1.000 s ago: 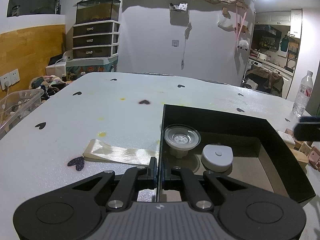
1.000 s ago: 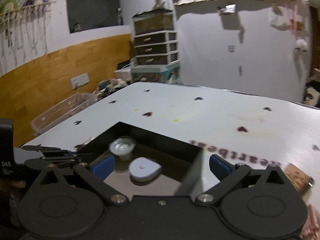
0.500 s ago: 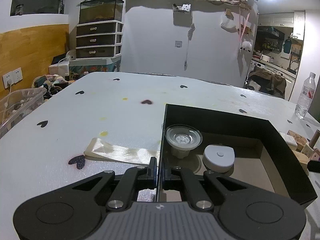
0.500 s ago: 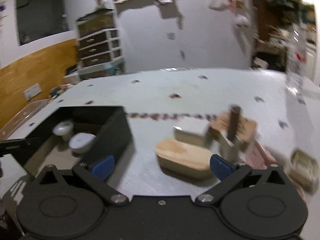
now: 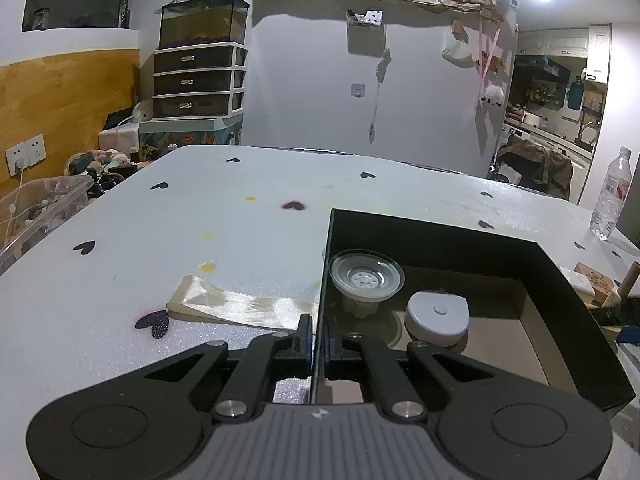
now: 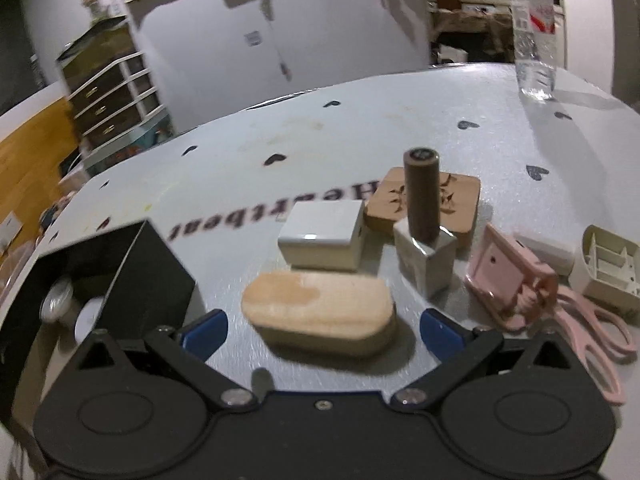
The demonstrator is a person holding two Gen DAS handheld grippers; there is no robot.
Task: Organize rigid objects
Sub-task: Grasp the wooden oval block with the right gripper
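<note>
The right hand-held gripper (image 6: pixel 322 330) has swung away from the black open-topped box (image 5: pixel 440 236) and now faces the loose pile, jaws wide apart and empty, with the rounded pale wooden block (image 6: pixel 318 312) lying just ahead between them. That looks like the next pick. The left hand-held gripper (image 5: pixel 316 340) stays clamped on the box's near wall; a clear suction cup (image 5: pixel 366 278) and a white round case (image 5: pixel 437 316) sit inside.

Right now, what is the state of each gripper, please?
Left gripper: shut on the black box, clamping its wall.
Right gripper: open, holding nothing, with the wooden block in front between its fingers.
</note>
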